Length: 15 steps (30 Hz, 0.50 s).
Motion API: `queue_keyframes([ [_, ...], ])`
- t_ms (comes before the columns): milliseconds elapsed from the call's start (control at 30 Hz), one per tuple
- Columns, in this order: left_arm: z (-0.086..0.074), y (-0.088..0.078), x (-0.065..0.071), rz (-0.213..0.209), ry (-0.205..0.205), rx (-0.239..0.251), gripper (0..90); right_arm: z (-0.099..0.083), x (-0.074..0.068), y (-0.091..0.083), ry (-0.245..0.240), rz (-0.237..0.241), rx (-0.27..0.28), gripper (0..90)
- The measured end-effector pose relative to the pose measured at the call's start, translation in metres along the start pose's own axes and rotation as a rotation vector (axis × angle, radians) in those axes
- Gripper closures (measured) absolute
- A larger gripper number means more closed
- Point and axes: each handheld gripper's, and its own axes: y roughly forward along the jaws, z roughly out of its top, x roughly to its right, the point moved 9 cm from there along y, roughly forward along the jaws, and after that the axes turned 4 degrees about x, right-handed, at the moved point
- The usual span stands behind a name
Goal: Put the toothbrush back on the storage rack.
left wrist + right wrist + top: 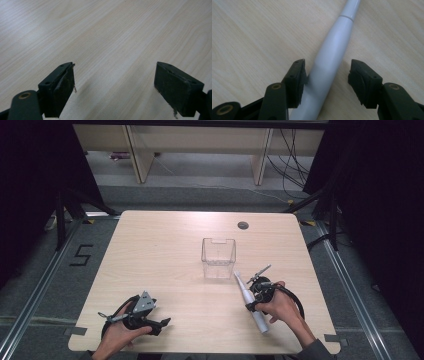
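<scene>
Jaws of right gripper (325,82) stand wide, straddling the pale grey tapered plastic handle (332,55); its long axis runs away between them, near pad touching. High view: handle (250,300) lies diagonal under the right hand, pointing toward the clear plastic box (218,256). Left gripper (115,87) is wide, over bare wooden table (105,37).

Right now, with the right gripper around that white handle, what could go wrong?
The right gripper is open, and the white handle sits nearer one jaw, so closing could push it sideways or roll it. Its narrow end lies near the clear container, so a careless lift might knock that.
</scene>
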Motion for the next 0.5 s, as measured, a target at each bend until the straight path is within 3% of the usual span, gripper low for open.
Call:
queue_keyframes([
  [200,0.0,0.0,0.0,0.0,0.001,0.0,16.2,-0.001,-0.002,0.001,0.01,0.006,-0.037,50.5],
  [233,0.0,0.0,0.001,0.0,-0.001,0.0,16.2,0.001,0.002,0.003,-0.039,0.007,-0.018,51.7],
  [267,0.0,0.0,0.001,-0.001,-0.001,0.0,16.2,-0.001,0.0,0.003,-0.009,0.01,-0.053,54.6],
  [367,0.0,0.0,0.0,0.0,0.001,0.0,16.2,-0.001,0.005,0.005,-0.036,0.017,-0.06,57.8],
  [500,0.0,0.0,0.001,-0.001,0.0,0.0,16.2,-0.001,0.01,0.005,-0.036,0.011,-0.087,61.6],
])
